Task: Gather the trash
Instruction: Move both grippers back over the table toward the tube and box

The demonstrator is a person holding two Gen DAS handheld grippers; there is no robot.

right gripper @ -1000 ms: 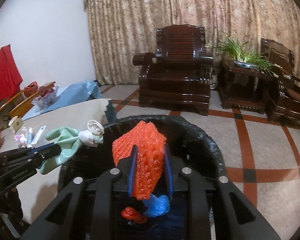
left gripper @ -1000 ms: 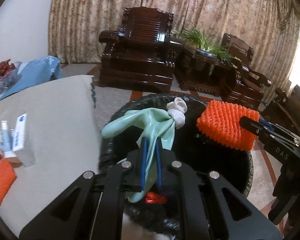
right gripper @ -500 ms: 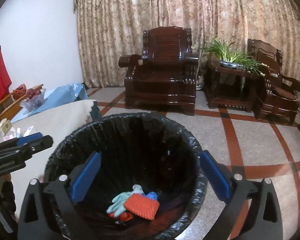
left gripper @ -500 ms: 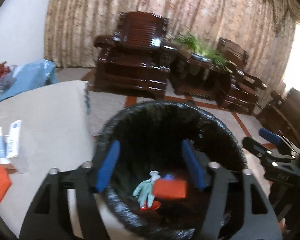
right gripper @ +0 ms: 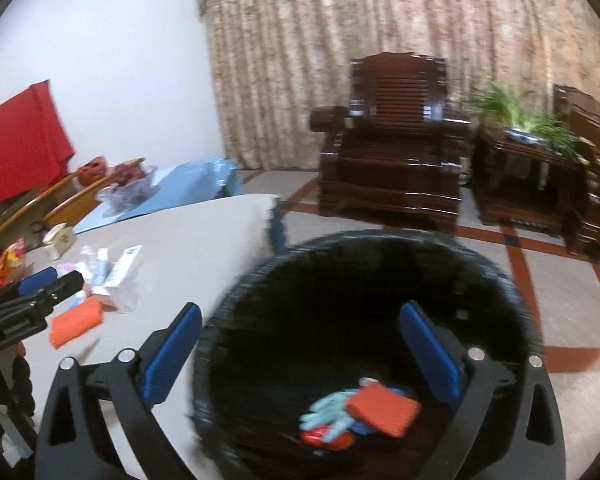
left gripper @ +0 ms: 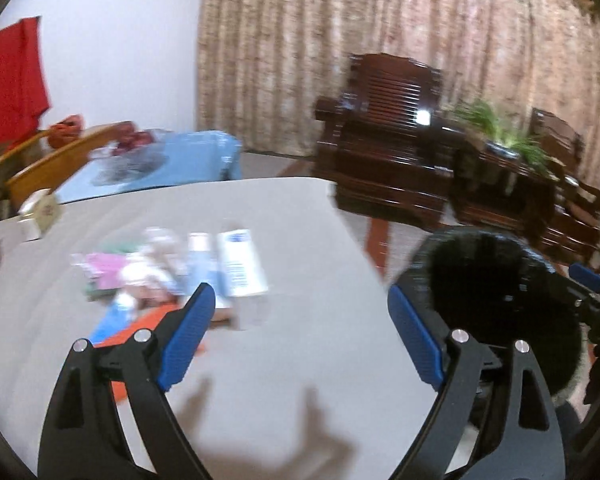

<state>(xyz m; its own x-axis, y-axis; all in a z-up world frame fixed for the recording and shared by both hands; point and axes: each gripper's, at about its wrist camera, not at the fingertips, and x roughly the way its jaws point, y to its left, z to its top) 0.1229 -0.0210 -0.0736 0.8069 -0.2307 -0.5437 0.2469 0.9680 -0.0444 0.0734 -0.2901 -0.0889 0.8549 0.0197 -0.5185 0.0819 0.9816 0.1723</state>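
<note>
on the desk (left gripper: 300, 360) at your left lies the remaining litter: a blurred heap of wrappers (left gripper: 140, 276), a white box (left gripper: 242, 264) and an orange mesh pad (right gripper: 76, 322). your left tongs (left gripper: 296, 340) hang over the bare desk just right of that heap, jaws spread after just opening wider, nothing between them. further right, your right tongs (right gripper: 300, 352) stand spread wide over the black-lined bin (right gripper: 380, 248) beside the desk. in the bin's bottom lie a mint glove (right gripper: 330, 414) and another orange pad (right gripper: 382, 408), touching.
</note>
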